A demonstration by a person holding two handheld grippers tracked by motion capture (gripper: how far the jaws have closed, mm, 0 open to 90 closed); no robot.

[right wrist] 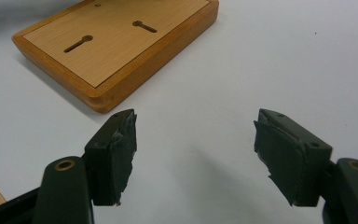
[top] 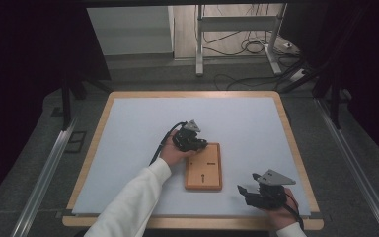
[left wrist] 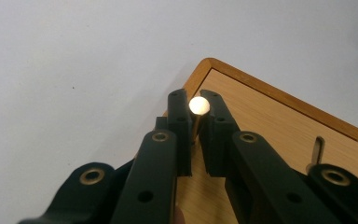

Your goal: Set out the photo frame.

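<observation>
Pinched around a small round-headed peg, the left gripper has its jaws nearly together, pads close against the peg's brass stem; whether they press yet is hard to tell. That peg stands at the corner of the wooden board lying on the white table. Judging by this, the grasp is under way; next comes a straight lift or slide along a slot. Well apart, the right gripper hovers spread wide, holding nothing.
</observation>
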